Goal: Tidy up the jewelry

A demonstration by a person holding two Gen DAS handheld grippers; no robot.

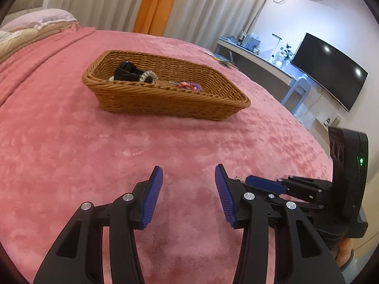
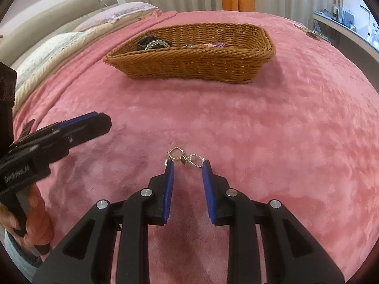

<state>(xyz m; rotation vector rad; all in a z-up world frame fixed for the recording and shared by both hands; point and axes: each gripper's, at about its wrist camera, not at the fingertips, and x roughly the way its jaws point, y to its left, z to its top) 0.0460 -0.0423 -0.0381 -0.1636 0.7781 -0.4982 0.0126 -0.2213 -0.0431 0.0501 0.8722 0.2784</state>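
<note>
A small silver square-link earring pair [image 2: 186, 159] lies on the pink plush bedspread [image 2: 272, 142], well in front of the brown woven wicker basket [image 2: 189, 64], just beyond the right gripper [image 2: 187, 165], whose blue-padded fingers [image 2: 169, 177] stand apart. The left gripper [image 1: 188, 174] also hangs spread and empty. Inside the basket are a black pouch [image 1: 125, 71] and a beaded bracelet [image 1: 148, 75].

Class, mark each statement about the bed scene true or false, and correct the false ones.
1. The earrings lie on the blanket, just ahead of the right gripper. True.
2. The basket is empty. False: it holds a black item, a beaded bracelet and colourful pieces.
3. The right gripper is shut on the earrings. False: its jaws are open, with the earrings at the fingertips and not clamped.
4. The left gripper is open with nothing between its fingers. True.
5. The basket stands on the blanket, beyond both grippers. True.
6. The blanket is blue. False: it is pink.
</note>
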